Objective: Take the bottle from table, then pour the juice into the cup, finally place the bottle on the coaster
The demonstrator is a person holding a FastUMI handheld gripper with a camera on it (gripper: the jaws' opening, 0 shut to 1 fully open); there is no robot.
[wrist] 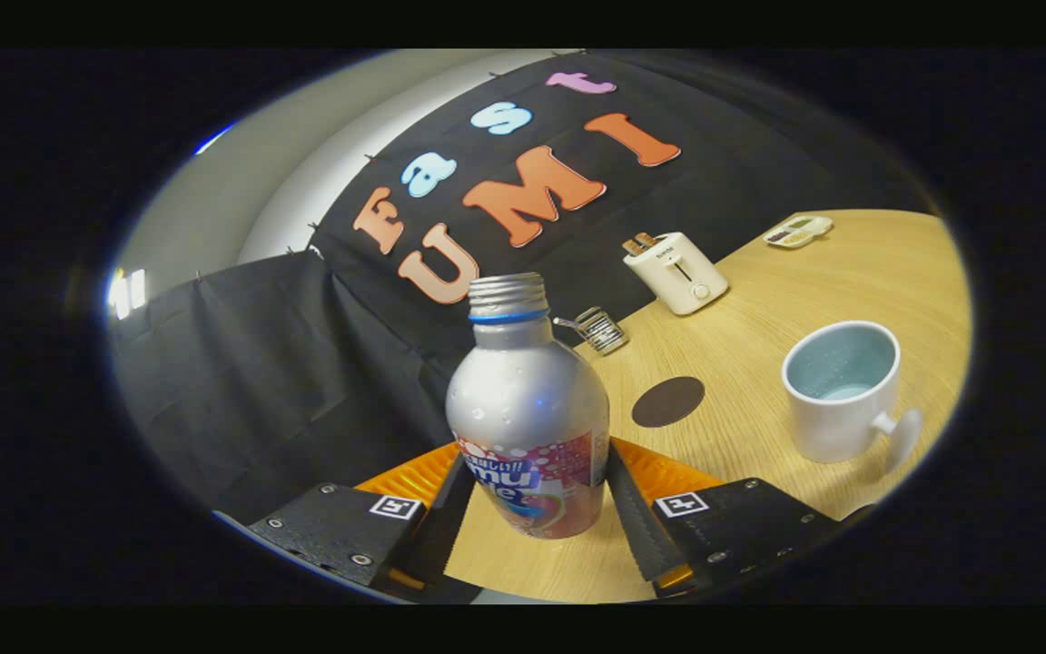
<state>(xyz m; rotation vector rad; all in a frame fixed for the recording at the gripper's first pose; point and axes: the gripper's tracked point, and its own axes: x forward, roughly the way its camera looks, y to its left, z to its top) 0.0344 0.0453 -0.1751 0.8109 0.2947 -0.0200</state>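
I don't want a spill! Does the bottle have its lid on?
No lid: the bottle, held between the gripper fingers, shows bare screw threads on top.

Gripper-mounted, tilted, seemingly near table [759, 363].

Glossy metal bottle [527, 413], woodgrain table [759, 363]

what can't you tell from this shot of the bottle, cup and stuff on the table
- Bottle: opaque, so how much juice is in it is hidden; the gripper is shut on it.
- Cup: its wall hides the bottom, so contents are unclear.
- Toaster: its markings are too small.
- Small device at the table's far end: too small to identify.
- Coaster: material unclear.
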